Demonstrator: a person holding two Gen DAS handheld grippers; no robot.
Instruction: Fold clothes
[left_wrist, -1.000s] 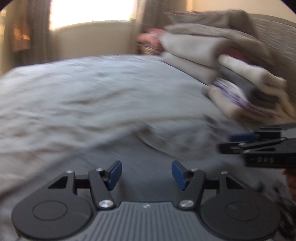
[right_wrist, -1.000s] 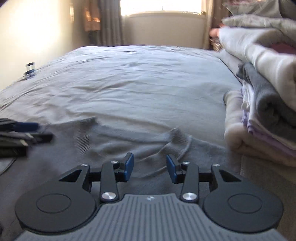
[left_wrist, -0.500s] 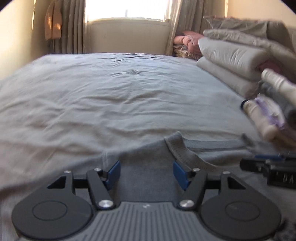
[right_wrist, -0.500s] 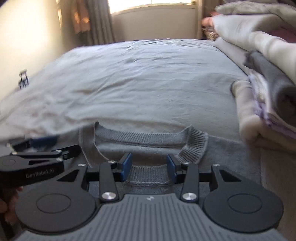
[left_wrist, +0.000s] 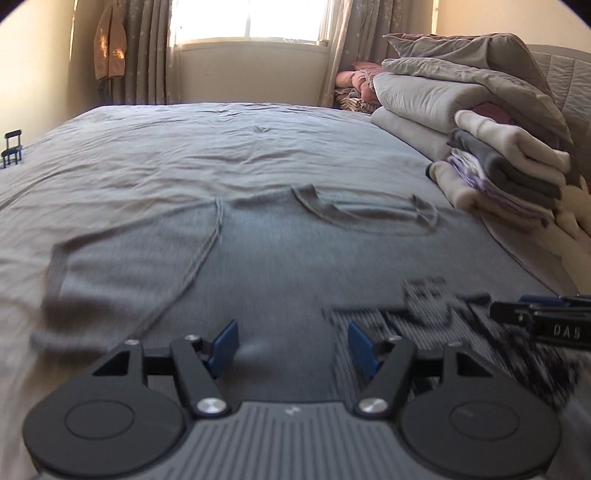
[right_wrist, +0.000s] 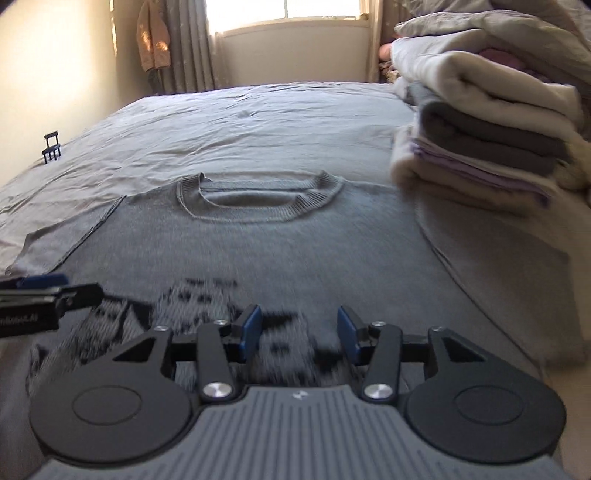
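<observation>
One grey knit sweater (right_wrist: 280, 254) is seen spread flat, front up, on the bed (left_wrist: 207, 147), ribbed round collar (right_wrist: 258, 201) toward the window (left_wrist: 247, 18), a blurred black-and-white pattern (left_wrist: 436, 314) across its near part. Both tongs are held released with nothing between the blue pads: left tongs (left_wrist: 291, 347) above the sweater's lower part, right tongs (right_wrist: 299, 330) over the patterned patch. Contact with the knit cannot be told. Only in the left wrist view is the left sleeve (left_wrist: 122, 266) shown fully, lying out flat with its shoulder seam, and the right tongs are seen side-on at the right edge. Only in the right wrist view is the collar seen head-on, the right shoulder seam shown, and the left tongs seen at the left edge. A stack of folded clothes (right_wrist: 487, 144) is placed just beside the sweater's right shoulder; folded bedding (left_wrist: 443, 85) is piled behind it. A hanging orange garment (left_wrist: 110, 48), curtains (left_wrist: 144, 51) and a small black chair-shaped object (right_wrist: 51, 147) at the bed's left edge are noted.
</observation>
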